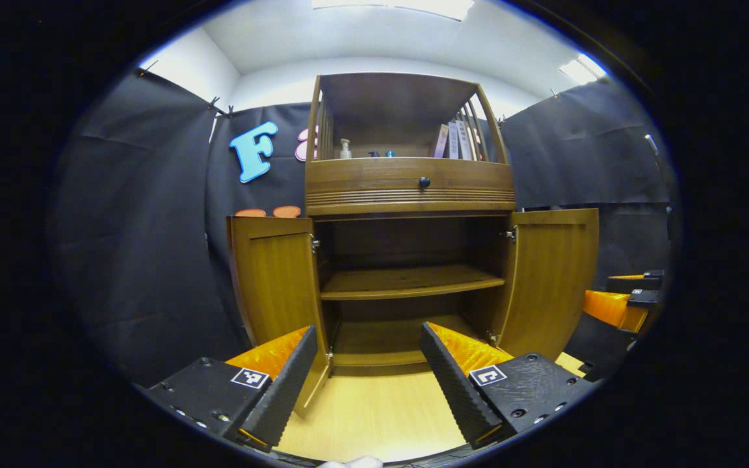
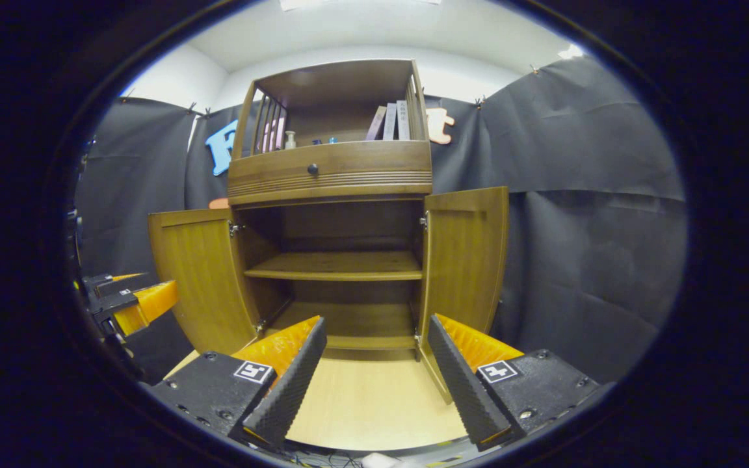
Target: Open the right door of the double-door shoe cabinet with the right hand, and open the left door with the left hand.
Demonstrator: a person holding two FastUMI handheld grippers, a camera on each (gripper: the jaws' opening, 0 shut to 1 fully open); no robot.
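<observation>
Both doors of the shoe cabinet (image 1: 407, 214) stand swung wide, the left door (image 1: 277, 279) and right door (image 1: 553, 279) out from its front corners, so the step in hand seems to be drawing back cleanly without knocking either panel. The left gripper (image 1: 368, 383) and right gripper (image 2: 374, 383) hang with fingers spread wide, holding nothing, low before the open front. Any door handles are hidden, and small items on the top shelf (image 1: 407, 153) are hard to make out.

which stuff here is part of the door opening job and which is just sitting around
Job: left door, right door, left gripper, right gripper.

Lying about: bottle, books, drawer knob, inner shelf.
</observation>
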